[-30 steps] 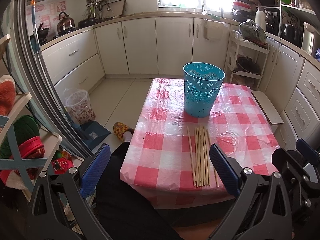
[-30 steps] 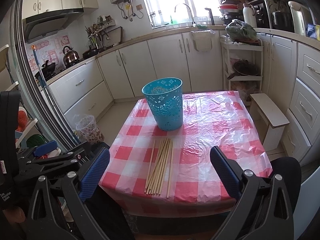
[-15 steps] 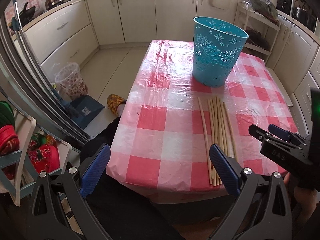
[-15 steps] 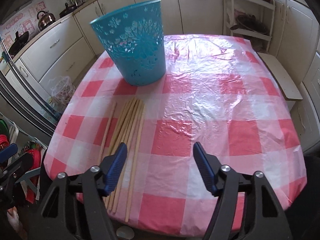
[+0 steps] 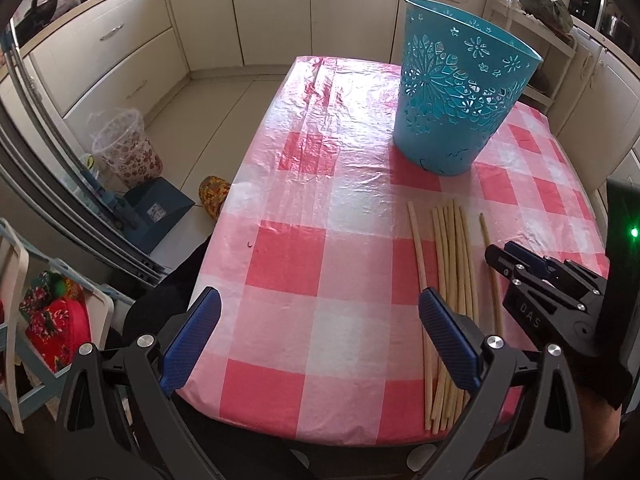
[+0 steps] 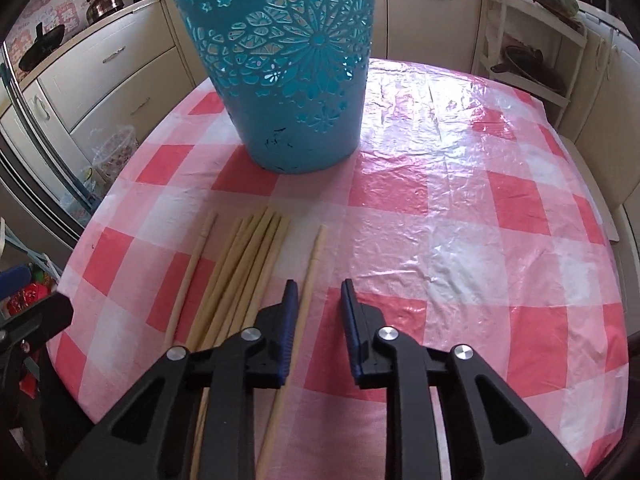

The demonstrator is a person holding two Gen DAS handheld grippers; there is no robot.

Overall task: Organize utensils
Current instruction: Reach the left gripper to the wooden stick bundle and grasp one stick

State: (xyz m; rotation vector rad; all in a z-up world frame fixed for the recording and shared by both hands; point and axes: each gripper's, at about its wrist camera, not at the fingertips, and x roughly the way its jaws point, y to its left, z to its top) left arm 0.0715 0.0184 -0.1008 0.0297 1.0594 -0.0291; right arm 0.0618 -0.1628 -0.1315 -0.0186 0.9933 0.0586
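Several wooden chopsticks (image 5: 450, 280) lie side by side on the red-and-white checked tablecloth (image 5: 320, 184), in front of an upright teal perforated basket (image 5: 460, 92). The basket (image 6: 288, 68) and chopsticks (image 6: 248, 268) also show in the right wrist view. My right gripper (image 6: 318, 300) is low over the cloth, jaws narrowed but apart. The rightmost chopstick (image 6: 310, 276) lies between its fingertips, ungripped. That gripper shows in the left wrist view (image 5: 516, 260). My left gripper (image 5: 316, 312) is wide open and empty above the table's near edge.
Cream kitchen cabinets (image 5: 132, 56) ring the room. A clear patterned waste bin (image 5: 128, 148) and a blue dustpan (image 5: 160, 208) stand on the floor left of the table. A white shelf rack (image 6: 532, 40) stands at the back right.
Both grippers have moved forward and down toward the table. The right gripper's jaws have narrowed a lot and now straddle the rightmost chopstick. The left gripper stays wide open.
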